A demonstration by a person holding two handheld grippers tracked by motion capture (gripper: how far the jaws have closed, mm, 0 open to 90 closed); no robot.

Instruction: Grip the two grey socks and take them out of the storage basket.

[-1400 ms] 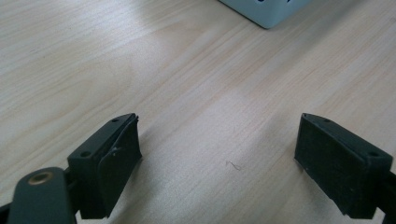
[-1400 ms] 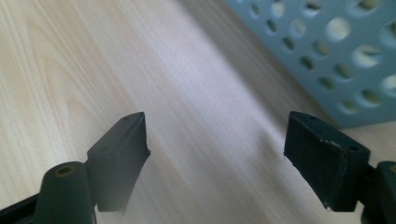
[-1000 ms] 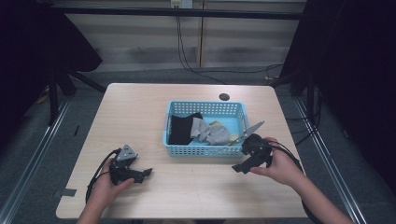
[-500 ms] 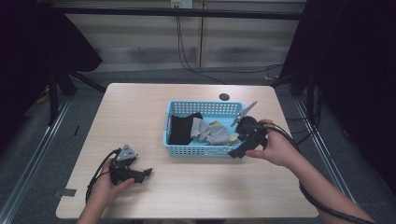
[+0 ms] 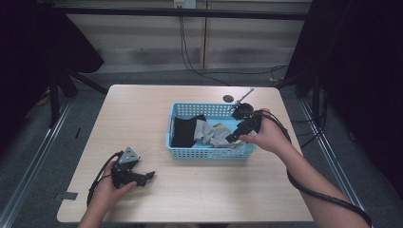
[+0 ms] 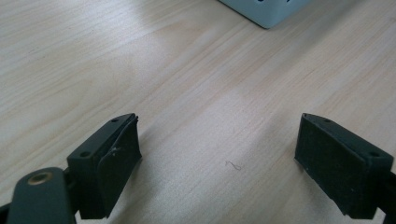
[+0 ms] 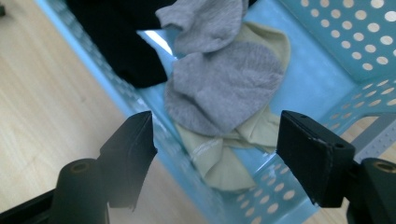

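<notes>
Grey sock lies in the blue basket, at twelve o'clock from the right claw, whose jaws, wide and empty, have just been closing slightly.

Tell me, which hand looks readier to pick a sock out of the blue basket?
The right. Its gripper hovers open over the basket, jaws straddling the grey sock. The left gripper rests open on the table, well away from the basket.

A light blue basket dotted with round holes is seen on a pale wood-grain table. Grey socks, a black cloth and a beige sock are shown inside.
</notes>
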